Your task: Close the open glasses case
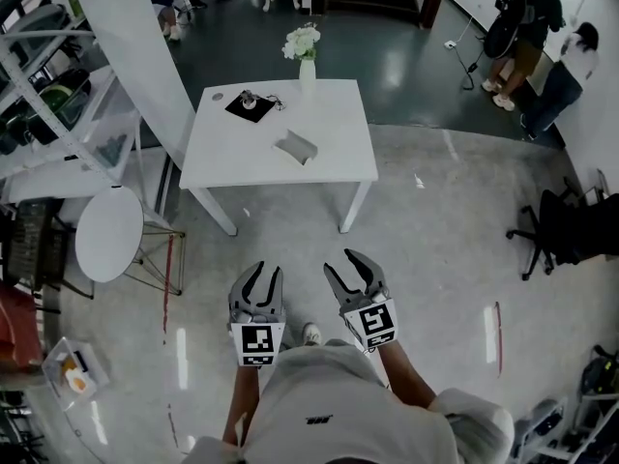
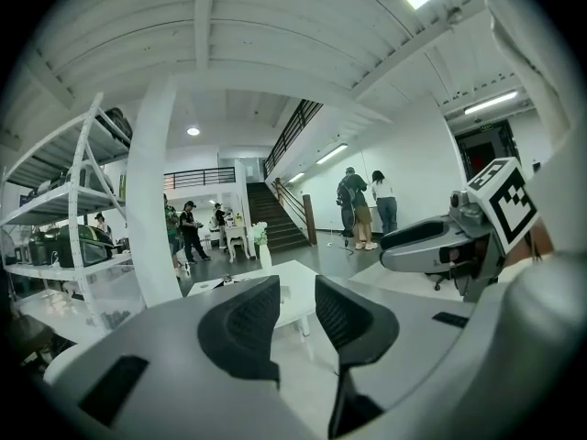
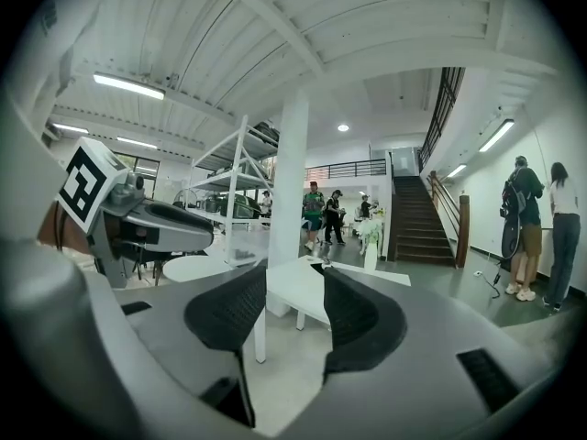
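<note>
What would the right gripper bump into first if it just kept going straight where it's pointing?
Probably the white table: it shows between the open jaws of the right gripper, with only bare floor before it. Depth is hard to judge.

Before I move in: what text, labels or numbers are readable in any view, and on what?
No readable words or numbers in any view.
Shirt print: a small dark mark on the person's back, too small to read.
Left gripper and right gripper: square black-and-white marker patterns only, no letters.
</note>
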`<state>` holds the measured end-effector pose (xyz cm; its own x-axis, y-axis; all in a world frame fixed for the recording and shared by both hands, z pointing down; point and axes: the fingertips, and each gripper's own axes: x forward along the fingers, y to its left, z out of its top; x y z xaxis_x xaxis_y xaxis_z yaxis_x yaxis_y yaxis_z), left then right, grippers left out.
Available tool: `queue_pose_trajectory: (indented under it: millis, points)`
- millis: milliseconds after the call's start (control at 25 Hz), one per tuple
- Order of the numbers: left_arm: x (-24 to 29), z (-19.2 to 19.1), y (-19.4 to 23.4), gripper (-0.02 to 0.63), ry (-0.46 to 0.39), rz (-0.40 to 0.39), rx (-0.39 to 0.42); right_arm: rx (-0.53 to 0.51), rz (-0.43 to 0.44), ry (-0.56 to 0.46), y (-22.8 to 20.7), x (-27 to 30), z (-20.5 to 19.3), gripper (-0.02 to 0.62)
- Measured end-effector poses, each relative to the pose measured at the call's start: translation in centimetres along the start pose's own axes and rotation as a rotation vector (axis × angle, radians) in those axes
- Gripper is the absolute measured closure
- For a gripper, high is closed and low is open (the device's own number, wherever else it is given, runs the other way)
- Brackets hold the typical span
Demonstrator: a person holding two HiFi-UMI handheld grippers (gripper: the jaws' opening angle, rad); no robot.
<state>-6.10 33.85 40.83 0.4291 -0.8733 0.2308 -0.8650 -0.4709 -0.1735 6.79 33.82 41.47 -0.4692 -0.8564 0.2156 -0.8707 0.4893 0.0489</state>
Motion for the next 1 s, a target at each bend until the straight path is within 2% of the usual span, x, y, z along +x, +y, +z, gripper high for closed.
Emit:
queue_pose_trajectory:
  millis: [320,480,1000]
  points:
    - [3.0,0.1,1.3,0.472,-0.003,-0.015,0.004,-0.021,0.003,0.045,-1.6,2.6,-0.7,0.394]
    - [4.8,0.0,2.3,0.472,-0.005,-0.021,-0.001,-0.011,-0.014,0.008,-2.5,4.6,-0.2,0.394]
    - [12.1,0.7,7.0,0.472,-0.007,-0.065,-0.002,0.001,-0.049,0.031,-5.6,12.0,1.6,0.4]
